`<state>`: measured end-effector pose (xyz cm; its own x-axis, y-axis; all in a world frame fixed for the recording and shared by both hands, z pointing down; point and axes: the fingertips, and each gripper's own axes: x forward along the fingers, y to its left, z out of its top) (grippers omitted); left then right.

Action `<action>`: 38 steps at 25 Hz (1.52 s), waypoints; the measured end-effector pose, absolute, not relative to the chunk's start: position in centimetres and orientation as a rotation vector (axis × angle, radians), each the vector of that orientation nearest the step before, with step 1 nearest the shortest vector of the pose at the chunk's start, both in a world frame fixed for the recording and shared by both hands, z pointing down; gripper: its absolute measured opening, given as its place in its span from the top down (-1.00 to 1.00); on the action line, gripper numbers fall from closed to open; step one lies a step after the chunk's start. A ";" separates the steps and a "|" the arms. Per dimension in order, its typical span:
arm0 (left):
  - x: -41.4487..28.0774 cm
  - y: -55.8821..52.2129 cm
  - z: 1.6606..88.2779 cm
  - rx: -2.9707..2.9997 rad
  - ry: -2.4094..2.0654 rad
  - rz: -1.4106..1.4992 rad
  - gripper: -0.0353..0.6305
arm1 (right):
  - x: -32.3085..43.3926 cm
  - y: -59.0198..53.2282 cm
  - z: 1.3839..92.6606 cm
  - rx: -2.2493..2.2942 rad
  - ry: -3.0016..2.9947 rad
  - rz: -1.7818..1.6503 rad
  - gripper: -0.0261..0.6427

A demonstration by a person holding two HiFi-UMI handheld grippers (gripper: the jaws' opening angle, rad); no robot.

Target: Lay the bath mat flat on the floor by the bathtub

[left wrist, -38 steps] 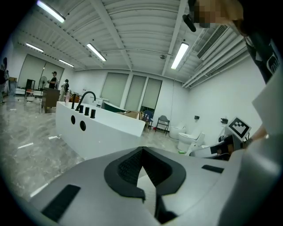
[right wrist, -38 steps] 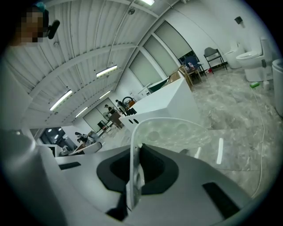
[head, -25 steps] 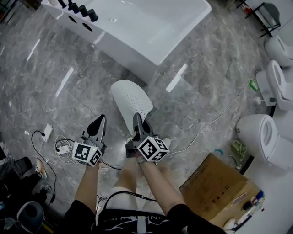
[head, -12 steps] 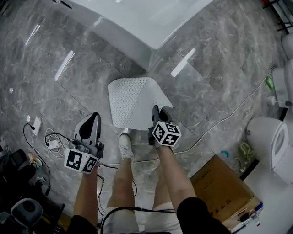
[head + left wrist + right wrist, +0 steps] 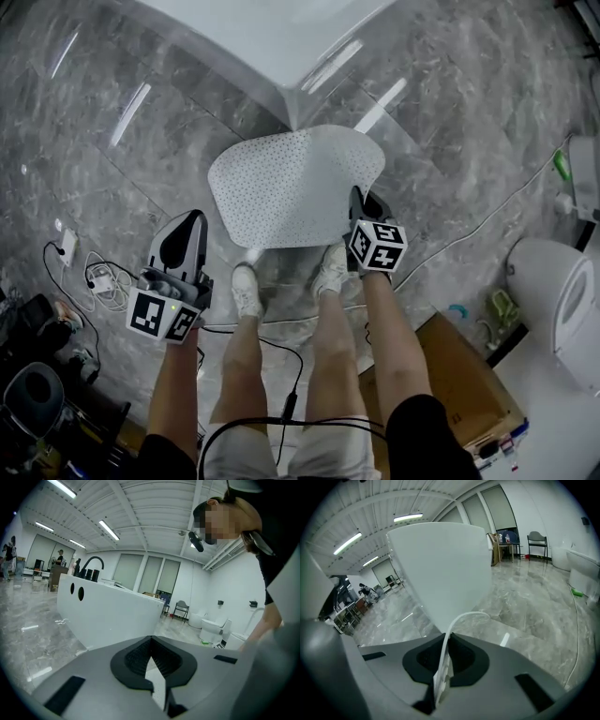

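The white perforated bath mat [image 5: 295, 187] hangs spread out above the grey marble floor, just short of the white bathtub [image 5: 272, 37]. My right gripper [image 5: 358, 204] is shut on the mat's right near edge; in the right gripper view the mat [image 5: 440, 569] rises from between the jaws [image 5: 446, 641] and fills the middle. My left gripper [image 5: 186, 230] is left of the mat and apart from it, jaws together with nothing held. In the left gripper view the gripper [image 5: 151, 644] points at the bathtub [image 5: 108, 616].
The person's legs and white shoes [image 5: 246, 291] stand just behind the mat. A cardboard box [image 5: 459, 375] and toilets [image 5: 562, 291] are at the right, with a cable [image 5: 487, 220] across the floor. A power strip with cords [image 5: 103, 281] lies at the left.
The mat has opened from a narrow fold into a wide sheet and moved toward the tub. My right gripper moved right and forward with it. The left gripper stayed about where it was.
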<state>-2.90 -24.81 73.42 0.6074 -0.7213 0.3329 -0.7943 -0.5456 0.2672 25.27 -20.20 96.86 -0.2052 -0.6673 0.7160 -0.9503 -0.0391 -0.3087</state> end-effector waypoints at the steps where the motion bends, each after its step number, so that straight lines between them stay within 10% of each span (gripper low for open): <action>1: -2.4 -25.1 73.5 2.451 -1.212 0.258 0.85 | 26.2 -20.4 97.3 1.705 -1.874 1.107 0.83; 27: 2.1 -24.9 76.7 2.383 -1.198 0.299 0.85 | 41.5 -14.6 104.9 1.694 -1.295 1.093 0.83; 38: -0.2 -24.5 75.4 2.386 -1.213 0.286 0.85 | 35.5 -18.1 97.0 1.769 -1.786 1.040 0.83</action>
